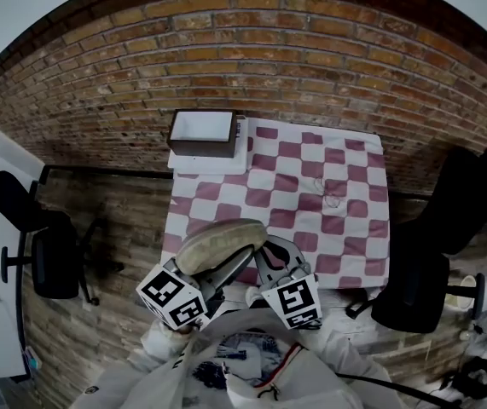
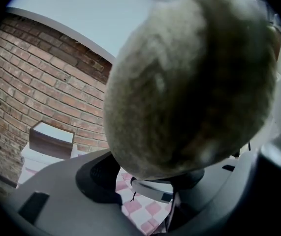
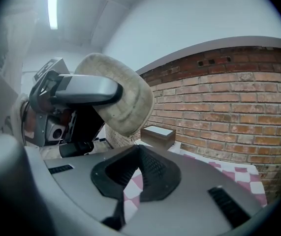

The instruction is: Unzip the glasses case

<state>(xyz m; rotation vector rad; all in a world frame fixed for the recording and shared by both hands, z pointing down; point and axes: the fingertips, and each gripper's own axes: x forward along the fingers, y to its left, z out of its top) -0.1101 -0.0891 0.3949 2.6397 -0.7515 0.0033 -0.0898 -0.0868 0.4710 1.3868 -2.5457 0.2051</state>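
The glasses case point(image 1: 220, 243) is a beige, fuzzy oval, lifted above the near edge of the checkered table point(image 1: 358, 228). My left gripper point(image 1: 230, 267) is shut on it. In the left gripper view the case point(image 2: 189, 82) fills most of the picture, and the left gripper point(image 2: 179, 173) clamps it from below and from the right. My right gripper point(image 1: 275, 258) sits just right of the case, shut with nothing seen between its pads. In the right gripper view the right gripper point(image 3: 139, 154) points at the table, with the case point(image 3: 125, 95) up to the left. No zipper shows.
A brown box with a white top point(image 1: 202, 133) stands at the table's back left corner. A small thin wiry object point(image 1: 333, 200) lies on the cloth. Black office chairs stand left point(image 1: 51, 250) and right point(image 1: 443, 245) of the table. A brick wall point(image 3: 229, 97) is behind it.
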